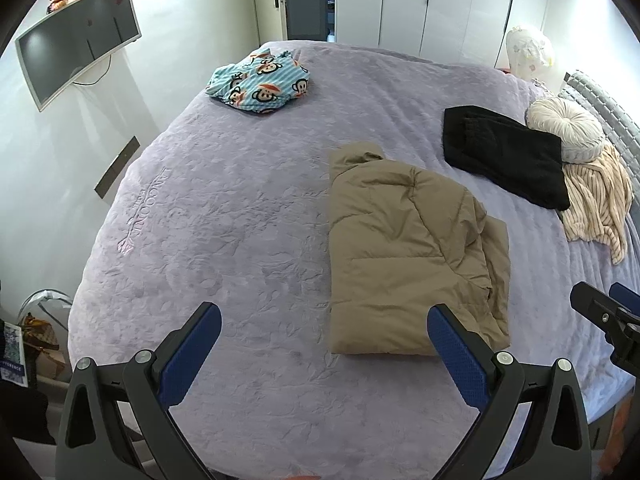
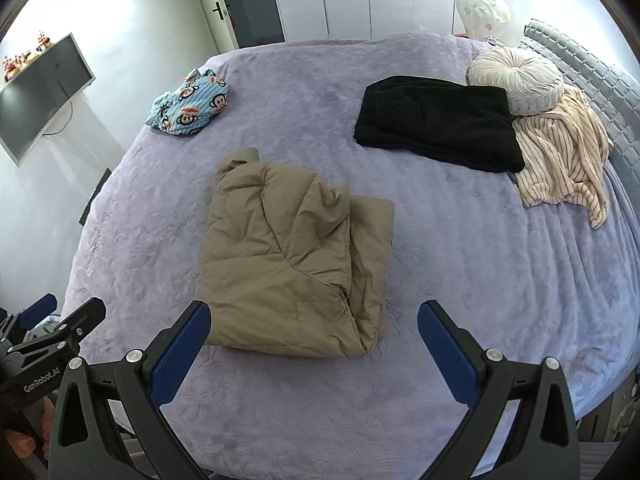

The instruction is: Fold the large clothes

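A tan puffer jacket lies folded into a compact rectangle on the lilac bedspread. My left gripper hovers above the bed's near edge, open, with nothing between its blue pads; the jacket's near left corner sits just beyond its right finger. My right gripper is open too and holds nothing, above the jacket's near edge. Each gripper also shows at the side of the other's view, the right gripper and the left gripper.
A folded black garment lies at the far right beside a striped beige robe and a round cushion. A blue monkey-print garment is at the far left. A wall monitor hangs left.
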